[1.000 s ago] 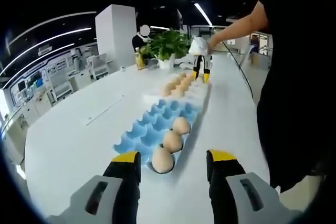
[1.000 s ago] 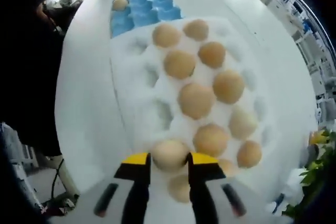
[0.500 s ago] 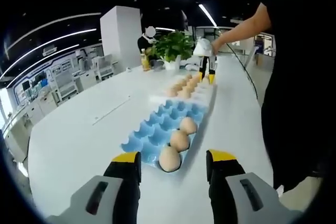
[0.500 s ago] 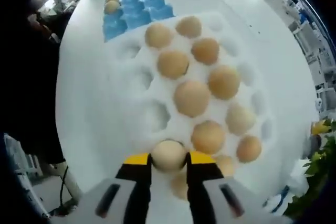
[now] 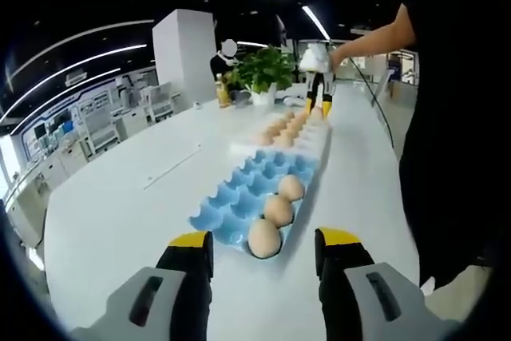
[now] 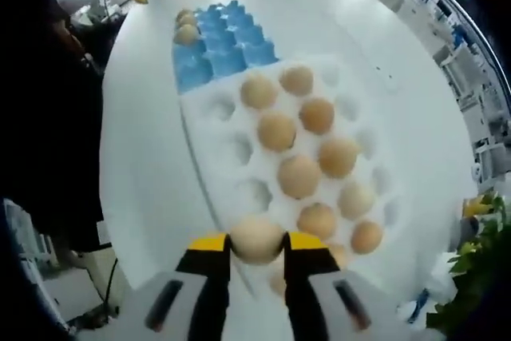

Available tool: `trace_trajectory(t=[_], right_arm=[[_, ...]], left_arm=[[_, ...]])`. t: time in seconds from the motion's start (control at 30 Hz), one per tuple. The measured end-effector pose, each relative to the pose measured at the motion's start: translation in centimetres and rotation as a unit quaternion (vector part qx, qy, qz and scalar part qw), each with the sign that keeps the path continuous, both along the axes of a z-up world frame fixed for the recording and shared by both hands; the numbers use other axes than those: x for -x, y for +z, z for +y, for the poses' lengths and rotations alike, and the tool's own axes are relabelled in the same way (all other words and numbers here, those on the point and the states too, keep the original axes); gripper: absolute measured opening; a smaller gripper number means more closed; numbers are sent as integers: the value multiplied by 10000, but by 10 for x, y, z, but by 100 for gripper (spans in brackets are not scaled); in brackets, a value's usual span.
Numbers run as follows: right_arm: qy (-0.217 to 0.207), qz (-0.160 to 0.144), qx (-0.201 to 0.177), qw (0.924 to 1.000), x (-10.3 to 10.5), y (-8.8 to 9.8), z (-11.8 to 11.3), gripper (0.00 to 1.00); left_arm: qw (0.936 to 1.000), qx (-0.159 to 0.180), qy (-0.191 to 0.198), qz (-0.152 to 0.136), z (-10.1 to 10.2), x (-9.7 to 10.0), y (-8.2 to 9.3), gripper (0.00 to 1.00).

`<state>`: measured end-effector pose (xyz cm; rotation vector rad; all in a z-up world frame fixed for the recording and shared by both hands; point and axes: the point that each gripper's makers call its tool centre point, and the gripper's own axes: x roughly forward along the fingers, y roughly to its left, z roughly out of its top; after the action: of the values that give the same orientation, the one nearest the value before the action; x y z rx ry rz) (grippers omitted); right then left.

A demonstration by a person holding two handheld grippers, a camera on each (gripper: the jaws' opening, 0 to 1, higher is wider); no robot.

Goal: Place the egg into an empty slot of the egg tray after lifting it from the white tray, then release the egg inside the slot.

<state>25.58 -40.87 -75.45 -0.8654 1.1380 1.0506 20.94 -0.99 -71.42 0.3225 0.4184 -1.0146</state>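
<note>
Pale tan egg (image 6: 256, 239), clamped between the yellow-tipped jaws of the right gripper (image 6: 256, 243), raised clear of the white tray (image 6: 209, 149). Below it, nine more tan eggs in the tray's cups, other cups bare. Blue egg tray (image 6: 226, 57) butted against the white tray's far end, three eggs in one edge row (image 5: 278, 211), remaining slots empty.

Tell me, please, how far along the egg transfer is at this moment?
Done: three eggs already sit in the blue egg tray. In hand: the right claw is shut on an egg, held above the white tray. Left: carry it to an empty blue slot and release. The left claw is open.
</note>
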Motion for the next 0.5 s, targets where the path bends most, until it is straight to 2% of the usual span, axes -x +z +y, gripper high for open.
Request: trace_trajectory(t=[0.2, 0.4, 0.5], right_arm=[[126, 25, -79, 9999, 2, 2, 15, 25], [331, 21, -228, 9992, 3, 5, 37, 25], [446, 19, -309, 9985, 5, 6, 49, 25]], left_arm=[[10000, 12, 11, 17, 1, 0, -2, 54], [9999, -73, 62, 140, 4, 2, -8, 62], [9997, -50, 116, 209, 4, 2, -9, 70]])
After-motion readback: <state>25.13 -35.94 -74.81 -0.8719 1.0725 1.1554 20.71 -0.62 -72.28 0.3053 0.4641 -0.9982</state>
